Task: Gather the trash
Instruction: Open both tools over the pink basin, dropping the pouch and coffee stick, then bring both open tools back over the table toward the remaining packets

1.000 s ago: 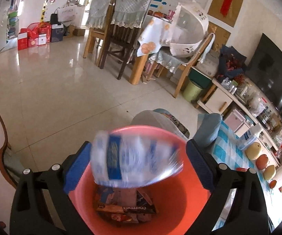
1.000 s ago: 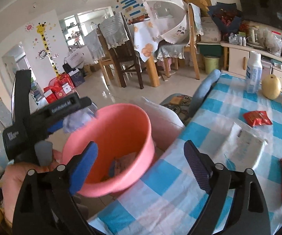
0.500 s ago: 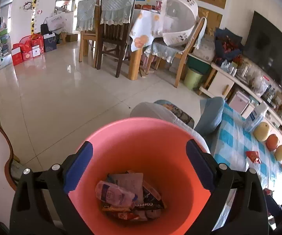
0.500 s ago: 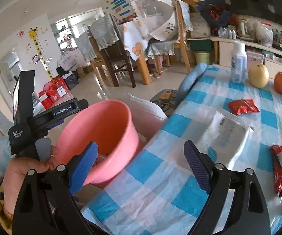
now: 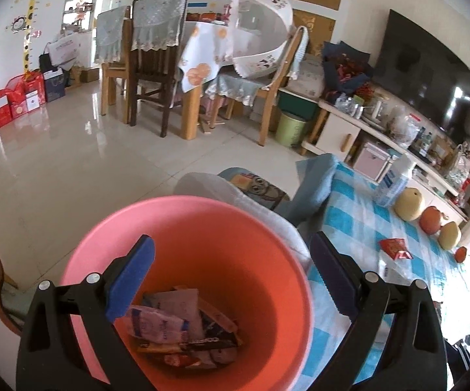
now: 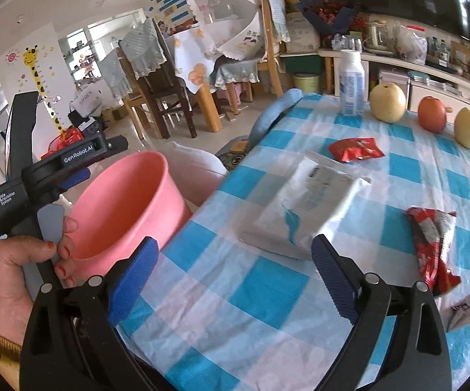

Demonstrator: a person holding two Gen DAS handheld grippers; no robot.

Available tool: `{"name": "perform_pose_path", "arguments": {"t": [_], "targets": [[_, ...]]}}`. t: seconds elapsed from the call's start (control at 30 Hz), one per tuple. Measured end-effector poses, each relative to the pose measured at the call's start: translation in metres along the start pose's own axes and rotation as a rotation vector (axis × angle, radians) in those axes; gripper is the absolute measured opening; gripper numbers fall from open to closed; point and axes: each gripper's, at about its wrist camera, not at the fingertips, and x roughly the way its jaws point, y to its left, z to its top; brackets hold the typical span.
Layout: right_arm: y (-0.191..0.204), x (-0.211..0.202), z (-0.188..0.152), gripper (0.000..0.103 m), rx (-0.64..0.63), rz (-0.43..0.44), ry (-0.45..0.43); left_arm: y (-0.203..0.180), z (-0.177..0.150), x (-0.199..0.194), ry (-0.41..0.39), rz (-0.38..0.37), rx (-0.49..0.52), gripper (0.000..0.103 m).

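Observation:
A pink bin [image 5: 251, 254] holds wrappers and a crushed plastic bottle [image 5: 156, 324] at its bottom. My left gripper [image 5: 231, 277] is open and empty, hanging over the bin's mouth. The bin also shows in the right wrist view [image 6: 121, 202], beside the table edge. My right gripper [image 6: 235, 277] is open and empty above the blue checked tablecloth [image 6: 267, 293]. A white tissue pack [image 6: 303, 208] lies just ahead of it. A red wrapper [image 6: 355, 150] lies further back and another red wrapper [image 6: 430, 241] lies to the right. A torn silver wrapper [image 6: 469, 306] lies at the right edge.
A white bottle [image 6: 350, 81], pears [image 6: 388, 101] and an orange fruit [image 6: 432, 114] stand along the table's far side. A cushioned seat [image 5: 257, 192] sits behind the bin. Dining chairs and a table [image 5: 156, 65] stand across the tiled floor. A TV cabinet [image 5: 349, 130] lines the right wall.
The plastic bottle left my left gripper and dropped into the pink bin. My right gripper swung right, from facing the bin to over the tablecloth near the tissue pack.

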Motion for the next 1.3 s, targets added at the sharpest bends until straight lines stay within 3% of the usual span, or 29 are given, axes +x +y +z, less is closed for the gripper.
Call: {"name": "perform_pose_path", "arguments": {"t": [0.6,1.3], "targets": [[-0.033,-0.048,-0.016,0.094,-0.013,-0.062,-0.049,-0.075,-0.023,-0.004,0.009,-0.126,0.140,0.096],[-0.093,-0.093,-0.027,0.094,0.062,-0.109,-0.106,-0.150,-0.056,-0.010,0.035,-0.172,0.322,0.096]]}}
